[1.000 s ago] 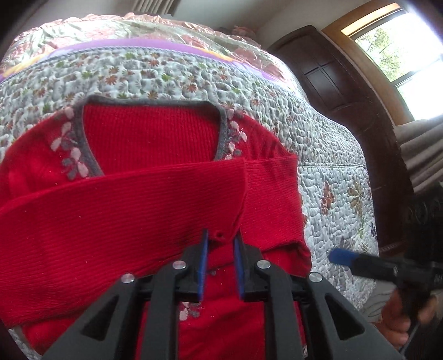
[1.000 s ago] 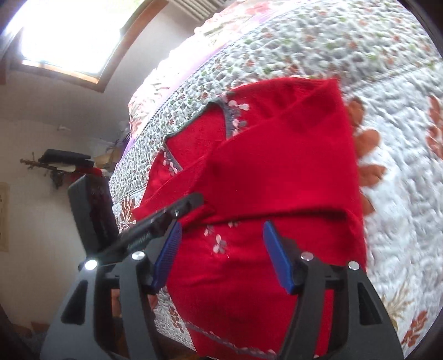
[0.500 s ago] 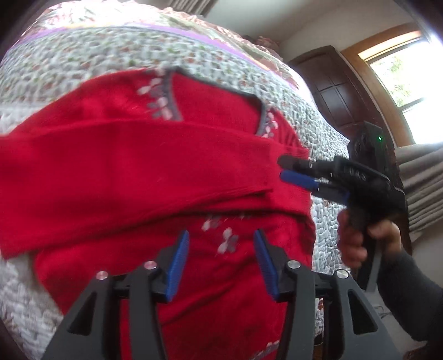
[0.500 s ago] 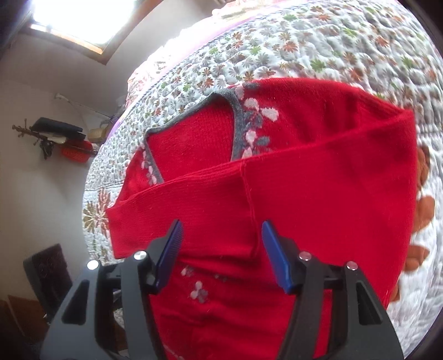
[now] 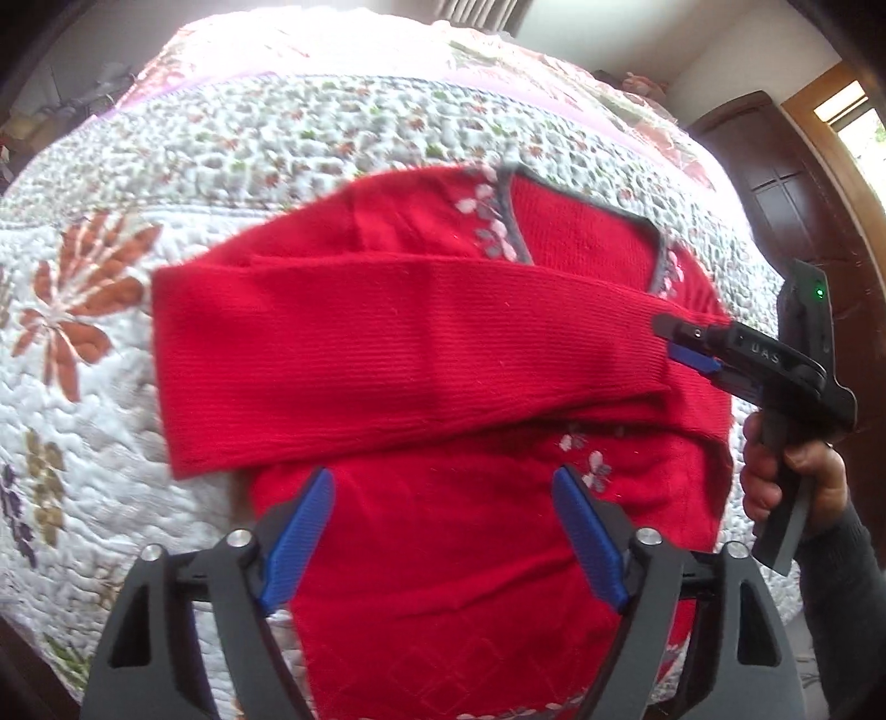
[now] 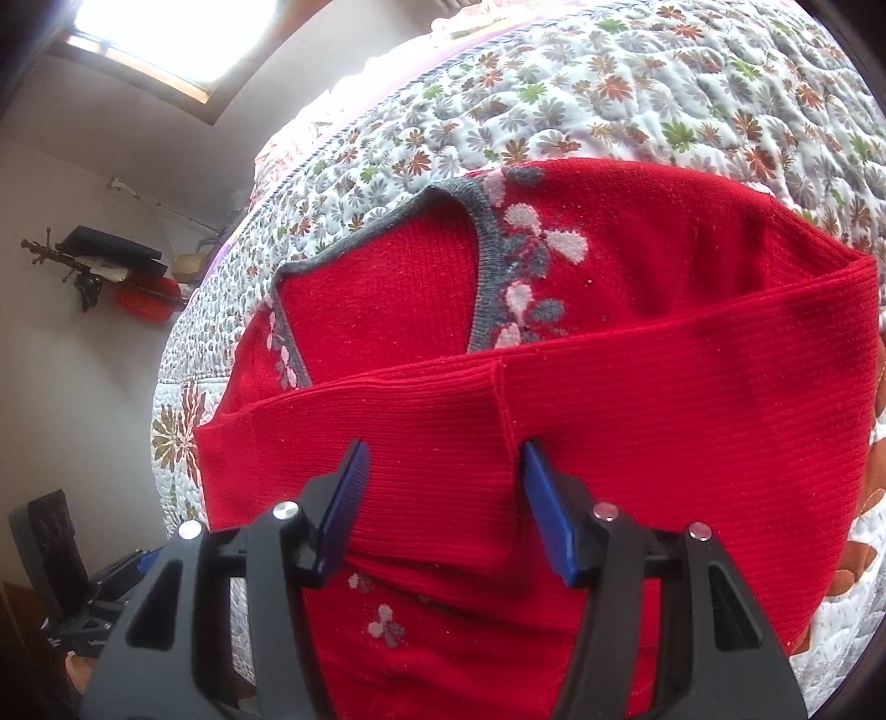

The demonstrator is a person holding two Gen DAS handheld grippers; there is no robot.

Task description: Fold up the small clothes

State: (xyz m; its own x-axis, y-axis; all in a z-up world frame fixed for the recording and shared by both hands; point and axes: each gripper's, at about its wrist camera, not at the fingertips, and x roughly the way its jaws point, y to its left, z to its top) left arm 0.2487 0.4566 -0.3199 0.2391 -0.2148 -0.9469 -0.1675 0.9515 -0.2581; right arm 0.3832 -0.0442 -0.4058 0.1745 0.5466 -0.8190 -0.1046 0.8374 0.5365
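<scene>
A red knit sweater (image 5: 498,554) with a grey neckline (image 6: 482,288) and pale flower trim lies flat on a quilted bed. One sleeve (image 5: 387,360) is folded across its chest. My left gripper (image 5: 443,498) is open above the sweater's lower body and holds nothing. My right gripper (image 6: 446,459) is also open, and the cuff end of the folded sleeve (image 6: 443,471) lies between its blue pads. In the left wrist view the right gripper (image 5: 686,343) reaches in from the sweater's right edge, held by a hand (image 5: 786,476).
The floral quilt (image 5: 277,138) covers the bed and drops away at its edges. Right of the bed stands a dark wooden door (image 5: 786,183). In the right wrist view there is a bright window (image 6: 166,33) and a wall rack (image 6: 111,260) off the left side.
My left gripper was shut on the sleeve, then opened and pulled back, leaving the sleeve across the chest. My right gripper moved in over the cuff end.
</scene>
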